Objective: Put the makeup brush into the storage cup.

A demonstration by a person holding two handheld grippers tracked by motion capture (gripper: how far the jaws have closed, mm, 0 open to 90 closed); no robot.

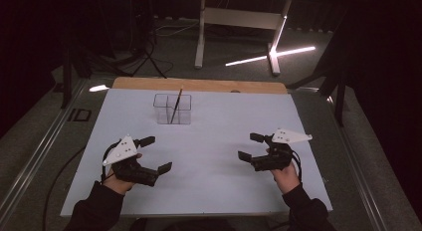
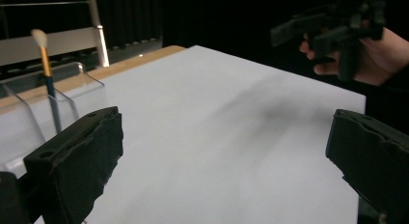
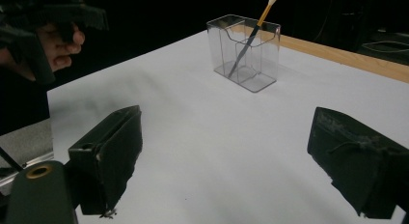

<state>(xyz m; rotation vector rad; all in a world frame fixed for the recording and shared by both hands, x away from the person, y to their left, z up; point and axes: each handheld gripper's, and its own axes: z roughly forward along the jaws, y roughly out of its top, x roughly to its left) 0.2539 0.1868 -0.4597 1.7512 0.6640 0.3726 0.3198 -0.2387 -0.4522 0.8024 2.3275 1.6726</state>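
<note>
A clear plastic holder (image 1: 172,109) stands on the white sheet (image 1: 209,156) toward the far side. A thin brush (image 1: 176,102) with an orange-and-blue handle leans inside it, bristles up. My left gripper (image 1: 158,153) hovers open over the near left of the sheet, nothing between its jaws. My right gripper (image 1: 249,146) is open and empty at the near right. The left gripper view has the holder (image 2: 29,113) and brush (image 2: 48,84) at its far left, beyond its open jaws. From the right gripper view, the holder (image 3: 246,52) and brush (image 3: 251,35) stand ahead.
The sheet lies on a wooden table (image 1: 199,84) whose far edge shows bare. White desk legs (image 1: 239,27) and cables stand on the floor behind. The surroundings are dark. Each gripper view shows the other hand: the right gripper (image 2: 333,26) and the left gripper (image 3: 43,21).
</note>
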